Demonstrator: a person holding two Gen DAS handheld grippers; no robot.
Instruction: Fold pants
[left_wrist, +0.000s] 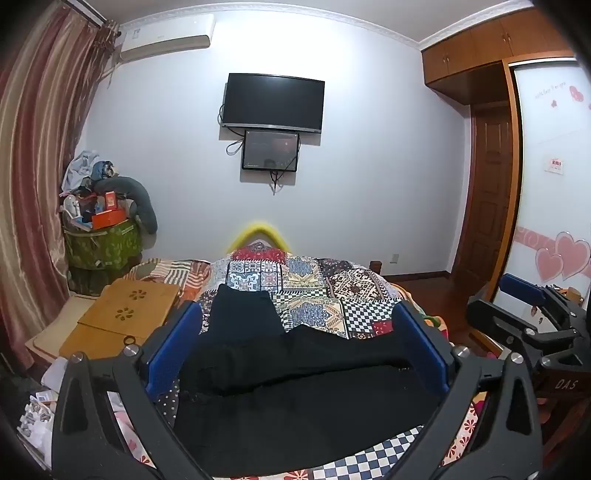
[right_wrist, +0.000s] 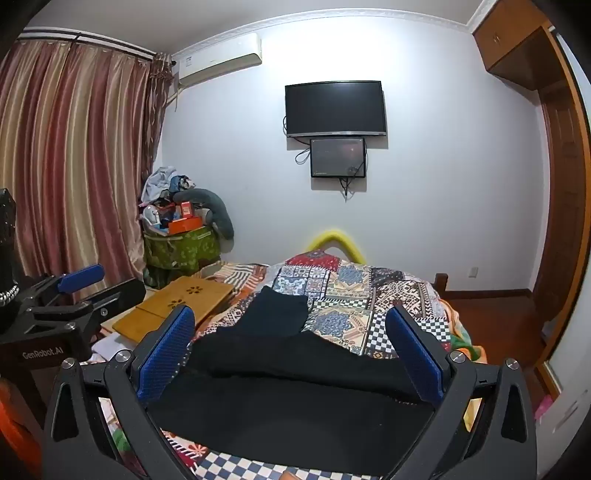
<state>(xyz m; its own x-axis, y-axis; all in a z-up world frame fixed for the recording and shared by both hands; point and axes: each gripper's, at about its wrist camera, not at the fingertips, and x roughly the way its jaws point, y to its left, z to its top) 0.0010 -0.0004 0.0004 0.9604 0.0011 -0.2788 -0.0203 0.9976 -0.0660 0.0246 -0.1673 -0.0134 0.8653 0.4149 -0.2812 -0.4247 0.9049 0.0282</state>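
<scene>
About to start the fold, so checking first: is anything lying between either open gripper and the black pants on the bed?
Nothing visible does. The black pants lie bare on the patchwork quilt, with the left gripper and right gripper open above them.

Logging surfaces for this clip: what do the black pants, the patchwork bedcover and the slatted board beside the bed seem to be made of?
Black pants: soft matte fabric, probably knit; they absorb light and drape in loose folds. Patchwork bedcover: printed woven cloth, likely cotton, matte, slightly rumpled. Board: light wood or bamboo, smooth finish, with flower-shaped cutouts.
</scene>
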